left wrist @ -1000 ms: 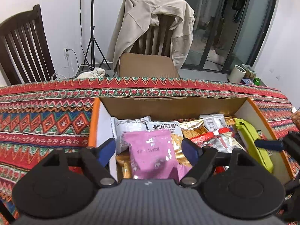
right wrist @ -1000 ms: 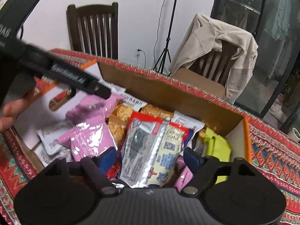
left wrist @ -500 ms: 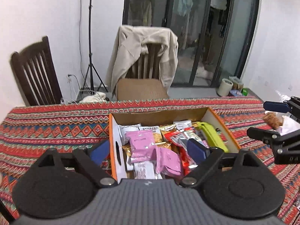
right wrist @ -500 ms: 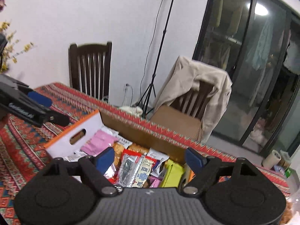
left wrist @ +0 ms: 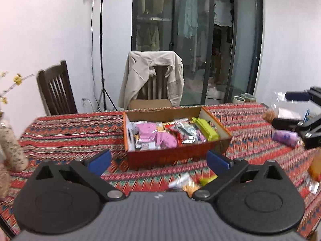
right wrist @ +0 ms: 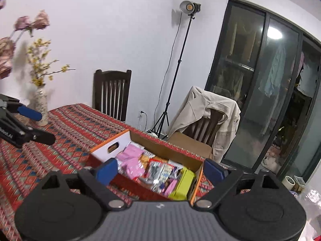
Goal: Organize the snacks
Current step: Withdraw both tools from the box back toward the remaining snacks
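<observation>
The left wrist camera looks from above the desk's [left wrist: 66, 132] near edge, tilted slightly down, straight across at the cardboard box [left wrist: 172, 156] mid-desk and the draped chair [left wrist: 154, 76] beyond the far edge. The right wrist camera sits nearer the box [right wrist: 166, 148], facing it obliquely from its right corner. Both share box, chairs, lamp stand and glass doors.

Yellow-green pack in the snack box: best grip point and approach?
Judging by its pose: grip the yellow-green pack across its narrow width near the middle, coming from above. It lies lengthwise along the box wall, top face exposed, so side access looks blocked.
</observation>
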